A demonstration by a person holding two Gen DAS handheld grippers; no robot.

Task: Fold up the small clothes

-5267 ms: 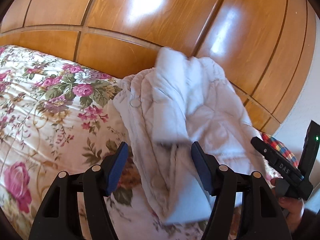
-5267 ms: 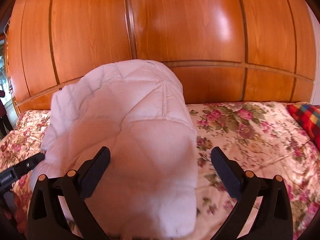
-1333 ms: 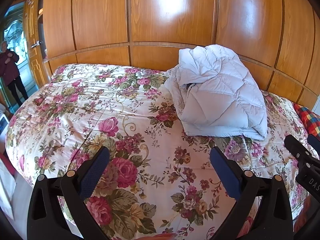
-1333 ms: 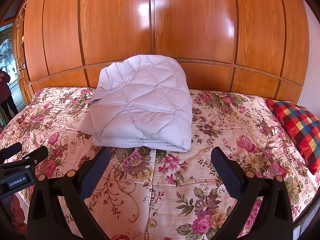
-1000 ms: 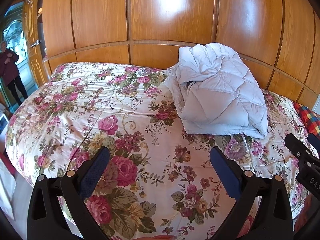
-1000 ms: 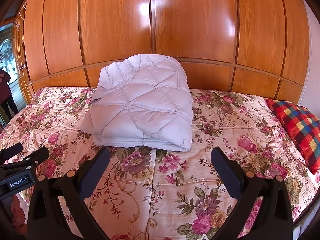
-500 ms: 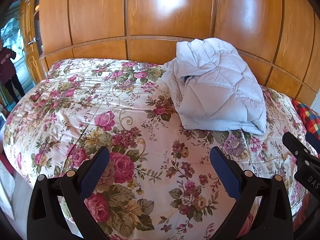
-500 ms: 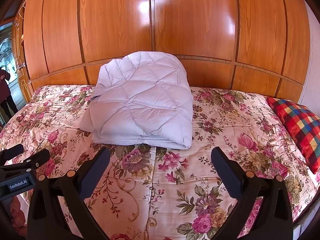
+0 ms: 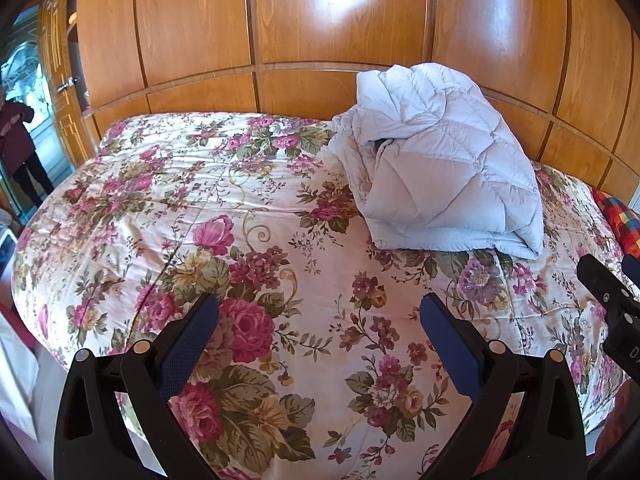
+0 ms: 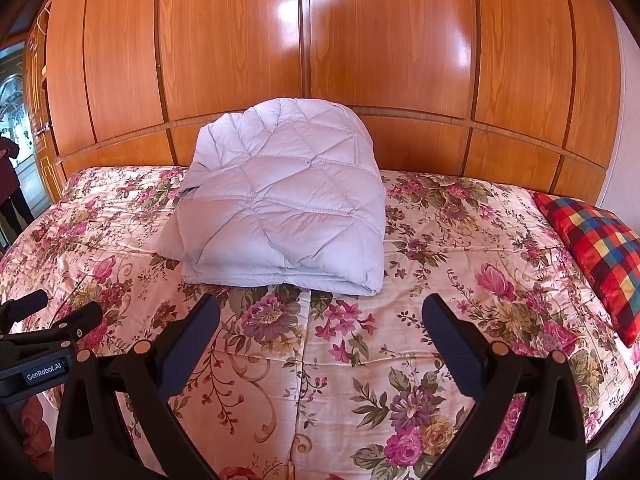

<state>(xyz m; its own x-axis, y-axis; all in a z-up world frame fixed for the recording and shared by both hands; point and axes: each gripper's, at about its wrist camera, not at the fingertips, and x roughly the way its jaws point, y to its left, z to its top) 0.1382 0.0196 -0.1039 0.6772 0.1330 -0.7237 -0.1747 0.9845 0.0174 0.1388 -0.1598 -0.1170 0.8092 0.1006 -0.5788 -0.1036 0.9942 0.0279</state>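
A pale quilted jacket (image 10: 280, 196) lies folded into a thick bundle on the floral bedspread (image 10: 440, 248), leaning against the wooden headboard. In the left wrist view the same jacket (image 9: 436, 172) sits at the upper right, its loose layered edge facing left. My left gripper (image 9: 318, 328) is open over the bedspread (image 9: 180, 208), well short of the jacket, nothing between its fingers. My right gripper (image 10: 320, 328) is open too, just in front of the bundle's near edge and not touching it. Each gripper shows at the edge of the other's view.
A red checked pillow (image 10: 596, 248) lies at the bed's right end. The glossy wooden panel wall (image 10: 320, 40) rises behind the bed. A person (image 9: 20, 148) in dark clothes stands in the doorway at far left. The bed's left edge drops off near a white object (image 9: 16, 364).
Five seconds ago both grippers were up against the jacket, handling it. They have since let go and backed away; over the last second both views shift slightly, the jacket lying still.
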